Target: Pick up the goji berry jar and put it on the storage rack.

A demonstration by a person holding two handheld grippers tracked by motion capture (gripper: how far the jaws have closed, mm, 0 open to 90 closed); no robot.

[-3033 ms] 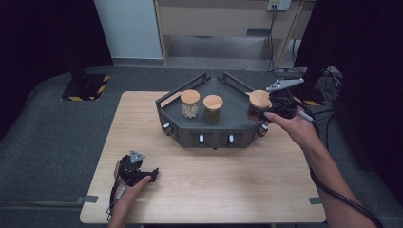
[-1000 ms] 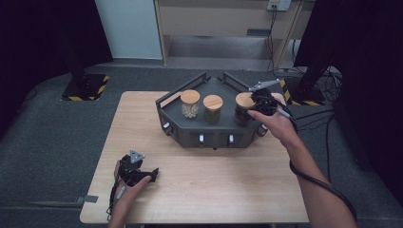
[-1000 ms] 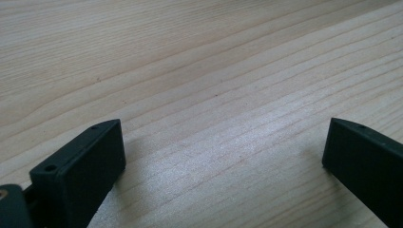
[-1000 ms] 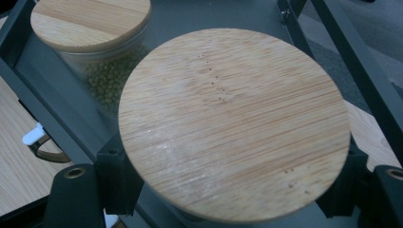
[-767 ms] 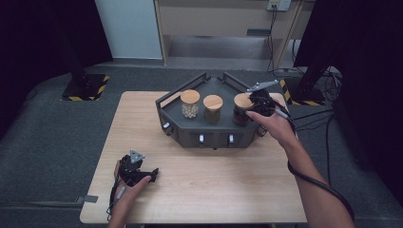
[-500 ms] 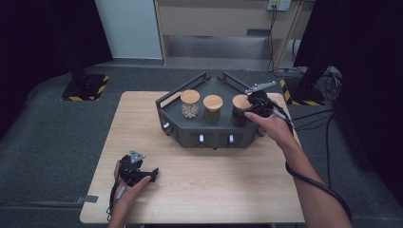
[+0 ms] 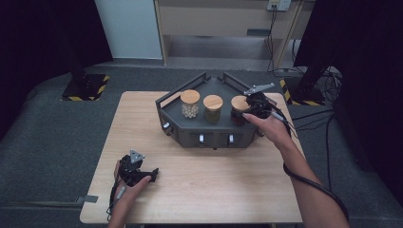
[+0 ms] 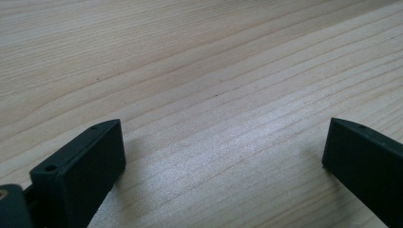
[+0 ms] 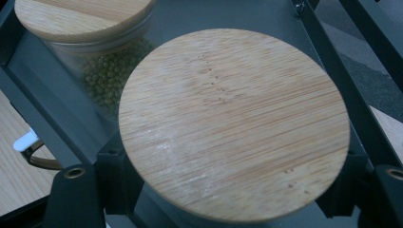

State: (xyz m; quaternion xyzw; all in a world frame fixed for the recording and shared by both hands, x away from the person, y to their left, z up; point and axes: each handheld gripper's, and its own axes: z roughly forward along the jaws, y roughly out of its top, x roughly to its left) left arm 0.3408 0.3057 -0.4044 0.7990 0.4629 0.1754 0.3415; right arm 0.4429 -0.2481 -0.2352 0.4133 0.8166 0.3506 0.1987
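Jar (image 9: 234, 124) between right tongs (image 9: 233, 190), lid grain close-up

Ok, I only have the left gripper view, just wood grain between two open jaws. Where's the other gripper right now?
Observer: The right gripper is at the dark tray, shut on the rightmost jar.
Operator: Is that jar alone in there?
Observer: No. A middle jar of green beads and a left jar of pale contents stand in a row beside it, all with wooden lids.
Operator: And my left gripper, near the tray?
Observer: No, the left gripper rests on the table near its front left corner, well apart from the tray.
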